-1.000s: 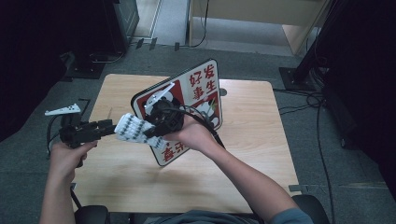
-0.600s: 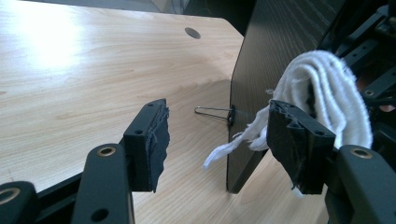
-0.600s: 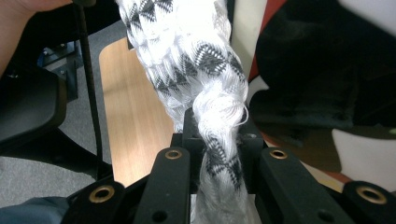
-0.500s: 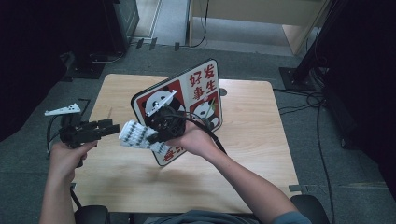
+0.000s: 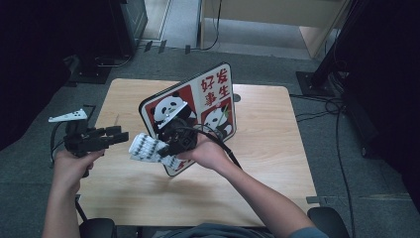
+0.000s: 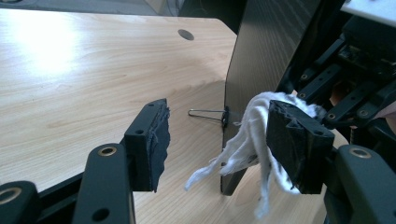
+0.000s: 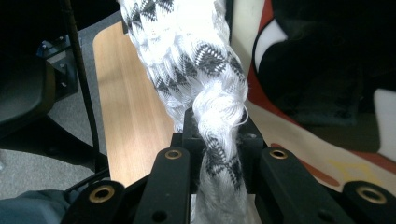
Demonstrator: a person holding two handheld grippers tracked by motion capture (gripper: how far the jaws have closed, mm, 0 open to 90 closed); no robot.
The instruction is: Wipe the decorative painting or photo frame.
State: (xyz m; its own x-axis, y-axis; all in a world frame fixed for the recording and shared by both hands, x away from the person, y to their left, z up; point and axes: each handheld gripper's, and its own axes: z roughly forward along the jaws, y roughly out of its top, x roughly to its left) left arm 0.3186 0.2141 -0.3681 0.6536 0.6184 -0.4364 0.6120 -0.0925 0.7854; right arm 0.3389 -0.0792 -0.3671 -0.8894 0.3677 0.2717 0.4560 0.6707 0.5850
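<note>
A light wooden table [image 5: 277,163] stands on grey carpet [image 5: 346,163], with dark furniture [image 5: 44,44] around.

In the high view the right tool [image 5: 171,144] and its hand [image 5: 208,151] cover the lower middle of the sign [image 5: 215,99], so one panda is partly hidden. The cloth [image 5: 146,148] hides the sign's bottom corner there. In the right tool view the cloth [image 7: 187,60] runs off the top edge, and its lower end is lost between the jaws. In the left tool view the cloth's [image 6: 247,135] far part sits behind the right jaw.
</note>
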